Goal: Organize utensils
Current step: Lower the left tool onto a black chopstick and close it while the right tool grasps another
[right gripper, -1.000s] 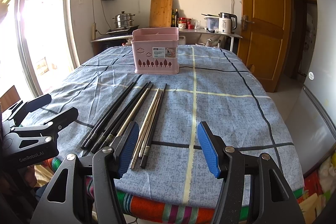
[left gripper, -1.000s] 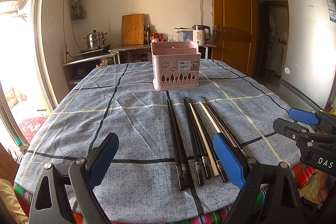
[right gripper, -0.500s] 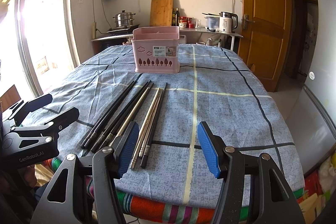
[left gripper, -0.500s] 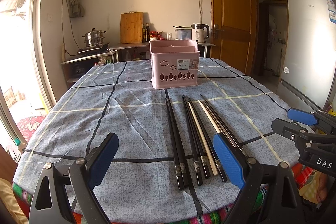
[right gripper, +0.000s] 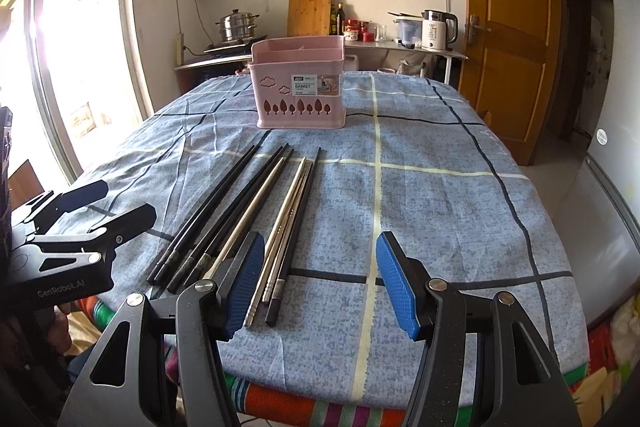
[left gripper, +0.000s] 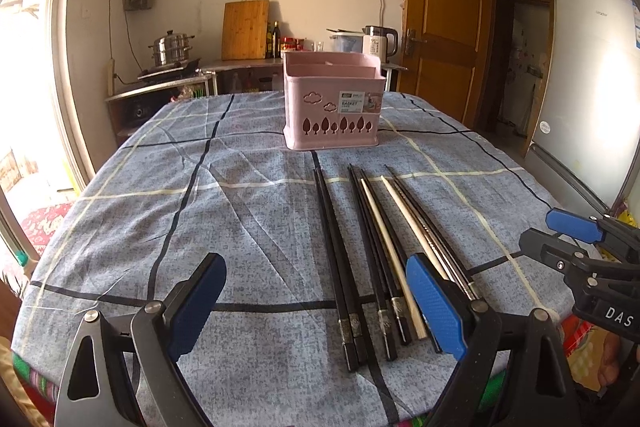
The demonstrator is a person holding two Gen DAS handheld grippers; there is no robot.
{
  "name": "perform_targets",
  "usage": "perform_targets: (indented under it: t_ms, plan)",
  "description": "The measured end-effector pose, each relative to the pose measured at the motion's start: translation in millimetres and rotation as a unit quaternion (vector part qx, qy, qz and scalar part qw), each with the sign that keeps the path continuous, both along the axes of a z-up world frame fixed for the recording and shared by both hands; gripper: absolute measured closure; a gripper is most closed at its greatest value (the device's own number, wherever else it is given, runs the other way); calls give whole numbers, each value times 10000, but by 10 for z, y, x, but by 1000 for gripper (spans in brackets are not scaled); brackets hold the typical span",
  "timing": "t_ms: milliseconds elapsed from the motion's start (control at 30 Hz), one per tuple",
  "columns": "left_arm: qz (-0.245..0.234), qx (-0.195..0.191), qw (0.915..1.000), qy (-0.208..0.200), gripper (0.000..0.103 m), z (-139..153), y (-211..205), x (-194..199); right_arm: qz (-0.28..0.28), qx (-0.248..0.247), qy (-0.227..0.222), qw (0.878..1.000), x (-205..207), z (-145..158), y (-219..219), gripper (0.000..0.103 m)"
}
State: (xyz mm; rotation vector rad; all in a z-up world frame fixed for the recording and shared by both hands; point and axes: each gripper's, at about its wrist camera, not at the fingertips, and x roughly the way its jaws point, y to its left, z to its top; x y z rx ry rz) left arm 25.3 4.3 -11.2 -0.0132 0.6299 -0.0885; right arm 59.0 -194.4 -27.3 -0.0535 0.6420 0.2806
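The chopsticks (left gripper: 362,259) lie in a row on the counter (left gripper: 224,211), which has a blue checked cloth on it. Their thin tips point to the far side, at the pink utensil basket (left gripper: 332,103). Their thick ends are near the front edge. Most are black, one or two are pale, and a few on the right look like shiny metal.

The left hand-held gripper (left gripper: 316,307) has its jaws spread wide and holds nothing. It hangs over the near edge, with the thick ends of the chopsticks just by its right pad. The right hand-held gripper (right gripper: 320,279) is spread wide and empty too, and the metal sticks lie just by its left pad.

I think the chopsticks are light, stiff and smooth. They could roll or slip. It looks best to pinch a pair near the thick end, where there is more to hold.
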Motion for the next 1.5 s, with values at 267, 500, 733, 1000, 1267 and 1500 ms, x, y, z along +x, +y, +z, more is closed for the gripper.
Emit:
perform_targets:
  t_ms: [267,500,733,1000,1267,1500]
  plan:
    - [111,130,9979,621,20,-184,108,563,87,-23,321,9994,378,-93,91,44]
    - [47,-80,9938,1109,21,-271,222,1157,19,84,771,9970,861,-180,139,45]
    - [39,-302,9893,1430,35,-345,276,1620,60,155,1154,9932,1371,-235,212,65]
    - [33,-465,9867,1556,36,-419,303,1745,123,172,1532,9880,1761,-419,299,77]
    - [36,-296,9878,1529,36,-433,278,1836,248,182,1573,9871,1956,-437,427,85]
    - [-2,-59,9888,1495,35,-447,229,1870,209,128,1574,9872,1994,-445,429,92]
